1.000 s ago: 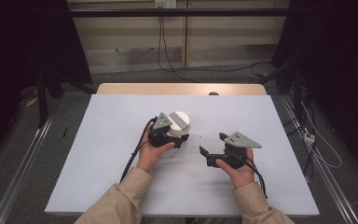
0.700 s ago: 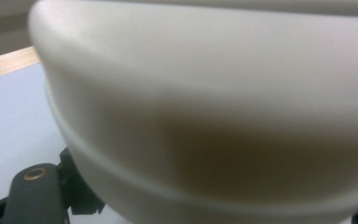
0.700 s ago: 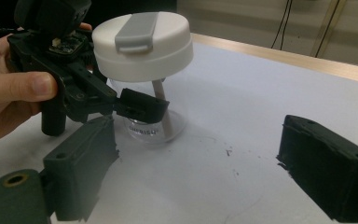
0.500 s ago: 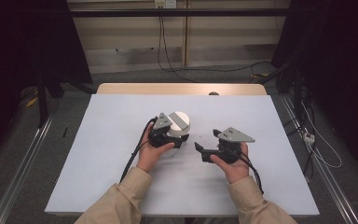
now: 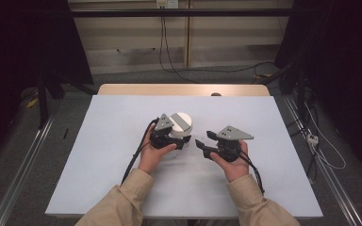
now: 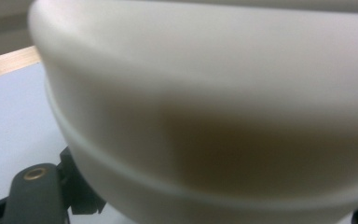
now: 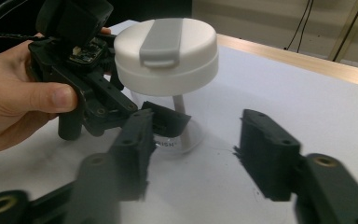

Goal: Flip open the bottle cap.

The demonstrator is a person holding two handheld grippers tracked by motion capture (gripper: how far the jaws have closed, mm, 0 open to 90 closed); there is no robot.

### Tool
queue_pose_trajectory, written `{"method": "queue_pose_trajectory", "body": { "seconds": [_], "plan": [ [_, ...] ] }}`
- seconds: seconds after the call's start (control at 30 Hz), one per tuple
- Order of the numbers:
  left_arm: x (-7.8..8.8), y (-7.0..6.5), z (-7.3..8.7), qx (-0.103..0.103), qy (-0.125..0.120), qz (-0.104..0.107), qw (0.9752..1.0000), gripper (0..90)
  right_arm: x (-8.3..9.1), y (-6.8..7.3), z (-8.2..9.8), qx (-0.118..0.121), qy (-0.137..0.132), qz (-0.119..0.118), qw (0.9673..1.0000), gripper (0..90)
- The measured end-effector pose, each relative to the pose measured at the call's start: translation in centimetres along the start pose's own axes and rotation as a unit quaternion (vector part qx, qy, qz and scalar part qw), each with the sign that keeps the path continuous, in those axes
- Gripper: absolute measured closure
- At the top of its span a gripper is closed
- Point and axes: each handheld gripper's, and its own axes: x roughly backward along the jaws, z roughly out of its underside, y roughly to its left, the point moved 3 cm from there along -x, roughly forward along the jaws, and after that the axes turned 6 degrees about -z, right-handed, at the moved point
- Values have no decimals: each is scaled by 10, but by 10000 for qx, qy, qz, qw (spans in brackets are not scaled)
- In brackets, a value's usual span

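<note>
A clear container (image 7: 182,125) with a white round lid (image 5: 181,123) (image 7: 168,51) stands mid-table; a grey flap (image 7: 161,41) lies across the lid. My left gripper (image 5: 173,140) (image 7: 165,122) is shut on the clear body just under the lid. In the left gripper view the lid's side (image 6: 205,93) looms close, above one black finger (image 6: 32,196). My right gripper (image 5: 203,139) (image 7: 198,158) hovers just right of the container and points at it. Its jaws have just been closing, with nothing between them.
The white tabletop (image 5: 122,165) stretches wide to the left, right and front. A wooden edge (image 5: 184,89) runs along the back with a small dark object (image 5: 215,94) on it. Cables trail from both grippers toward the person's sleeves.
My right gripper has shifted left toward the container and its jaws stand narrower than before. The left hand and the container have kept still.
</note>
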Motion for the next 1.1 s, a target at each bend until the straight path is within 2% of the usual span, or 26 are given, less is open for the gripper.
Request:
{"method": "queue_pose_trajectory", "body": {
  "seconds": [0.13,0.33,0.37,0.4,0.67,1.1],
  "plan": [
    [0,0,0,9,-10,-2,10000,181,-3,2,-2,-36,127,-132,9998,622],
    [0,0,0,3,1,-14,10000,181,-9,5,-8,-37,197,-262,9995,828],
    [0,0,0,3,1,-14,10000,181,-9,5,-8,-37,197,-262,9995,828],
    [0,0,0,11,-6,-1,10000,181,-11,6,-10,-46,178,-317,9993,880],
    [0,-1,0,11,-8,-22,10000,181,-22,11,-16,-30,261,-410,9988,900],
    [-1,0,1,17,-26,-12,10000,182,-28,12,-23,36,278,-349,9990,900]
  ]
}}
